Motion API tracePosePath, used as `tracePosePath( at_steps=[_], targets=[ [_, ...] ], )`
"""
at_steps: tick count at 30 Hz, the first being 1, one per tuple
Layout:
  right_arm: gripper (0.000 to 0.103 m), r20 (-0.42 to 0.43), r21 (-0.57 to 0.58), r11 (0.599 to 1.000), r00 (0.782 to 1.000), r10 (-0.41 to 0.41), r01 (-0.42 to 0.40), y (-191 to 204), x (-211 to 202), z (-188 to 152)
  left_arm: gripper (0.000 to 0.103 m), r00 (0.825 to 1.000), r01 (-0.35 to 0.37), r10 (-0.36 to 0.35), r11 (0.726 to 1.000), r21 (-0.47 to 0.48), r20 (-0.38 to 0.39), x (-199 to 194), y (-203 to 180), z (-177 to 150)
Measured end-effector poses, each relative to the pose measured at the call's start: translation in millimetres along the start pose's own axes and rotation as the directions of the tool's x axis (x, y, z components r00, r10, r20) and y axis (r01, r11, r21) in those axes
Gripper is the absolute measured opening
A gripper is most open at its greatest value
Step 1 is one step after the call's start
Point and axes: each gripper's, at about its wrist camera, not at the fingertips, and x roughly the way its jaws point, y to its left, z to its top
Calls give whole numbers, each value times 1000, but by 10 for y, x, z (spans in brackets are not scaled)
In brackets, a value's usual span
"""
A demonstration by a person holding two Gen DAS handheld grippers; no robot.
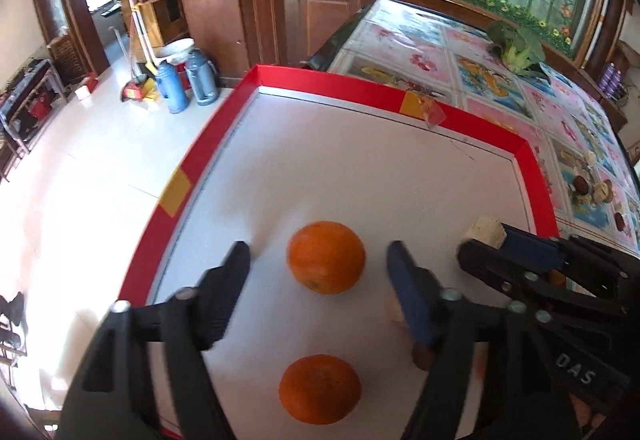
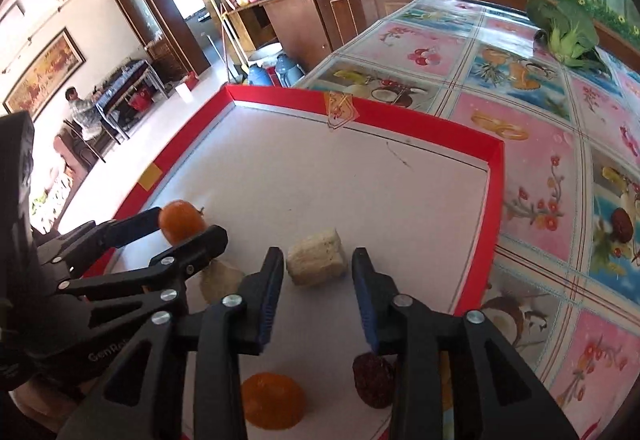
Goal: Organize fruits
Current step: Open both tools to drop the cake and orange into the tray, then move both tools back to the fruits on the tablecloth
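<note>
Both hand-held grippers hang over a shallow white tray w/ red rim [image 1: 192, 159] that sits on the bench [image 2: 532, 143], which has a fruit-print oilcloth.

Left hand-held gripper [image 1: 318, 260]: jaws wide, nothing gripped. A round orange fruit [image 1: 326, 257] sits on the tray floor between the fingers w/ clear gaps both sides, so prob. just set down. A second round orange [image 1: 319, 388] lies nearer the camera, roughly in line, which looks like a row being built.

Right hand-held gripper [image 2: 318, 260]: jaws part-open, narrow. A pale beige blocky chunk [image 2: 317, 258] stands between the pads, but contact isn't clear; looks apart.

Oranges are round, so no real long axis. The chunk's long side runs across the jaw gap, approx. parallel to the tray's far wall.

A dark red wrinkled fruit [image 2: 374, 384] lies inside the tray, under the right finger.
</note>
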Motion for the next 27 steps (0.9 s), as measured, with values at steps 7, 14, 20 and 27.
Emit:
tracePosePath(
  at_steps=[7,14,20,27],
  targets=[
    [43,138,8,1000,990,-5,4,-212,-441,-78,75,998,-14,13,1000,18,56,-260,-111,-34],
    [46,213,101,992,972,-100,80,-808,-919,-282,78,994,37,-49,990,133,94,-520,-605,-129],
    [46,240,252,951,940,-242,181,-1606,-1421,-688,79,988,102,-128,959,266,82,-631,-1229,-229],
    [47,210,371,894,915,-343,250,-2234,-1709,-856,79,977,189,-213,908,375,23,-640,-1886,-387]
  ],
)
